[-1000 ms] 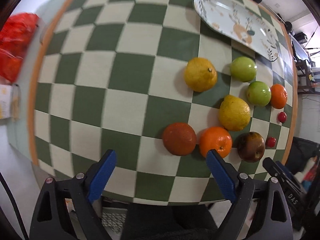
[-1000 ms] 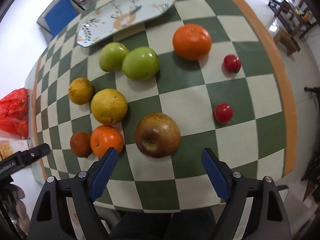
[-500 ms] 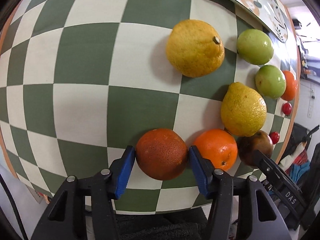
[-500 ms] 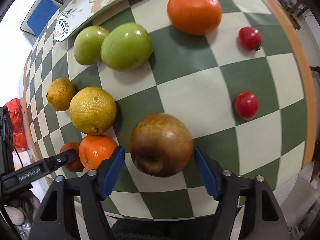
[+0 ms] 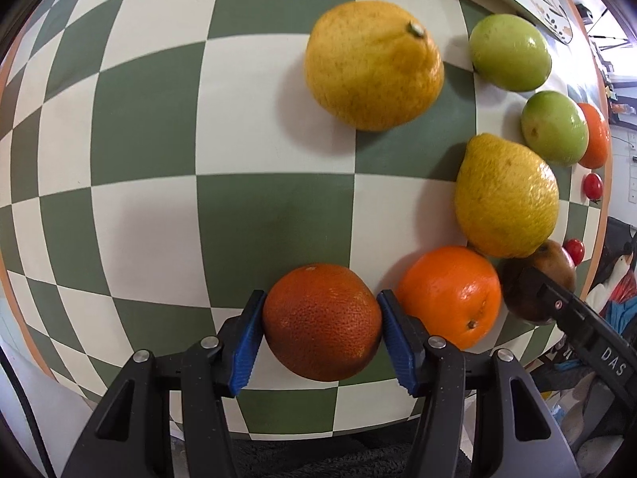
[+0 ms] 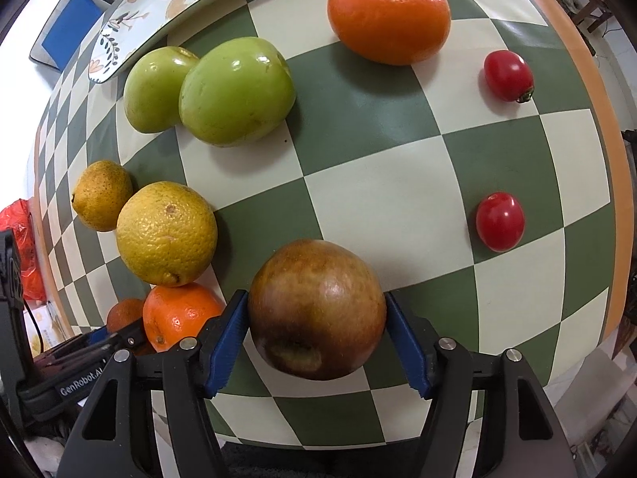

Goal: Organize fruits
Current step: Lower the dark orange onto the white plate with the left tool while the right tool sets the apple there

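Observation:
My left gripper (image 5: 321, 338) is shut on a dark reddish orange (image 5: 322, 322) near the table's front edge, a blue pad pressed against each side. A bright orange (image 5: 450, 294) lies just to its right. My right gripper (image 6: 316, 342) is shut on a brown mottled apple (image 6: 316, 310), which fills the space between its pads. Two yellow citrus fruits (image 6: 167, 233) (image 6: 101, 195) and two green apples (image 6: 237, 89) (image 6: 153, 87) lie farther back on the left. Another orange (image 6: 388, 12) and two cherry tomatoes (image 6: 507, 75) (image 6: 499, 221) lie to the right.
A flowered oval plate (image 6: 179, 4) rests at the far side of the green and cream checked table (image 6: 382, 183). A red bag (image 6: 20, 223) sits beyond the left edge. A chair with a blue seat (image 6: 67, 24) stands behind.
Both grippers dropped toward the table and closed: the left onto the dark orange, the right onto the brown apple. The other fruits have not moved.

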A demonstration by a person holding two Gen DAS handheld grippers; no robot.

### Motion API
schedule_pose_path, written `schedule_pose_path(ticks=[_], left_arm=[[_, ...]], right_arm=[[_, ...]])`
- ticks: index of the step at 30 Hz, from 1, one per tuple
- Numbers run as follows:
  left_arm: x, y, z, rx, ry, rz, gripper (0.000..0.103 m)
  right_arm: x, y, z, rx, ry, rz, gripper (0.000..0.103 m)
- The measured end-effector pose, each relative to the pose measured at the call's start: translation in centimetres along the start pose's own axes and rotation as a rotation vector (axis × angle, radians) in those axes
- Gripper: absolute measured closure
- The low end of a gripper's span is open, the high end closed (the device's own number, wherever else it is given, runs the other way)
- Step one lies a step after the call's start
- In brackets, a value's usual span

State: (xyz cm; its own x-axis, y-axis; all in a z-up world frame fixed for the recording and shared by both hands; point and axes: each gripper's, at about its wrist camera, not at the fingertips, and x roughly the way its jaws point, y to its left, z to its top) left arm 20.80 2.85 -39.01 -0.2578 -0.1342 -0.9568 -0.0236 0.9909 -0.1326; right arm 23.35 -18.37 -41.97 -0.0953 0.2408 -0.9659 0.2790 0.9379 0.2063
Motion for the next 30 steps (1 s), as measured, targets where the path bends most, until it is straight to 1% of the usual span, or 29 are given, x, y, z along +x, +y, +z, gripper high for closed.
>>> schedule_pose_path(ticks=[5,7,8,9,11,12,15,17,20,25,27,29,30], left_arm=[[0.4,-0.2,-0.3,0.014,-0.017,0.004,0.05],[0.1,-0.9,-0.6,0.02,-0.026,0.008,0.05],[-0.1,-0.9,-1.1,0.028,-0.033,0.016,0.05],[-0.9,-0.7,-1.2,0.032,-0.038,0.022,0.05],[-1.2,-0.8,-1.5,0.038,-0.061,0.044,0.05],[-1.7,-0.9,-1.0,0.041,-0.066,0.048,0.051],[-2.6,-0.8,-1.2,0.054,-0.093,0.058,0.051],[-4.1,-0.5,-1.3,0.075,-0.131,0.073,0.051],[-6.4,-1.5,-1.7,0.106,-0.192,0.085,0.051],[-11.2,-2.5,-2.2,0.131,-0.276,0.068,0.051],[-13.5,-3.1,-2.1,0.139,-0.324,0.061,0.051],[-14.7,-4.2,-1.9,0.145,-0.364,0.06,0.051],[-14.8,-5.3,-0.9,0.149,-0.384,0.062,0.051]], right_arm=[[0.3,0.0,0.2,-0.001,0.003,0.003,0.032],[0.5,0.1,0.3,-0.004,0.004,0.003,0.033],[0.5,0.1,0.2,-0.005,0.001,0.004,0.033],[0.6,0.2,0.2,-0.009,-0.003,0.002,0.033],[0.9,1.0,0.0,-0.026,-0.008,-0.008,0.033],[0.9,1.1,-0.1,-0.035,-0.012,-0.011,0.033],[0.9,1.8,-0.6,-0.065,-0.03,-0.046,0.033],[0.5,2.1,-1.0,-0.073,-0.047,-0.049,0.034],[-0.6,2.8,-2.1,-0.093,-0.097,-0.046,0.034],[-4.1,4.1,-2.9,-0.113,-0.187,-0.013,0.034],[-6.4,3.9,-1.9,-0.127,-0.226,-0.007,0.034],[-8.7,4.4,-0.8,-0.157,-0.279,-0.005,0.034],[-9.9,4.1,0.3,-0.165,-0.295,-0.001,0.034]])
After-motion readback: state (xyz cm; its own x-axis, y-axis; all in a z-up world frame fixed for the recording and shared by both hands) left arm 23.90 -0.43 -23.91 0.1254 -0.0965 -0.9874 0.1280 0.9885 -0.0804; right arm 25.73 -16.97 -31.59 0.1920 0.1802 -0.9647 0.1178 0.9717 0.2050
